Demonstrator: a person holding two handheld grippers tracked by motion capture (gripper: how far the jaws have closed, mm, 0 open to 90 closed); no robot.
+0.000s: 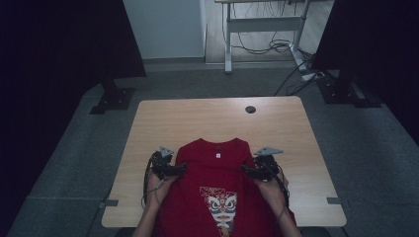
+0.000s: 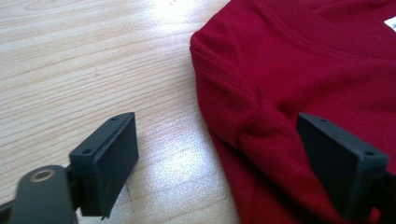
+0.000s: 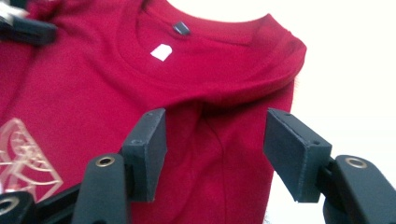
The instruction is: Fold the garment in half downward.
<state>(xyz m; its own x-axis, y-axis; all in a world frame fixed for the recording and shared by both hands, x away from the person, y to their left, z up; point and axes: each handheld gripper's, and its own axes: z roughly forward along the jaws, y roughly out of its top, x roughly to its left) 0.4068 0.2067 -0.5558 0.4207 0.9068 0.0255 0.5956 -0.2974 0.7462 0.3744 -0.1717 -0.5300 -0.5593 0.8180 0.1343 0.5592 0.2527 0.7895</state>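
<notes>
A grey carpet (image 1: 74,163) ran under a pale wooden table (image 1: 217,121). At the table's near edge lay a red T-shirt (image 1: 212,168), collar away, with a printed mask (image 1: 221,205) on its chest. The left gripper (image 1: 174,169) and right gripper (image 1: 251,170) stood open at its shoulders, gripping nothing.

No legible txt anywhere.
</notes>
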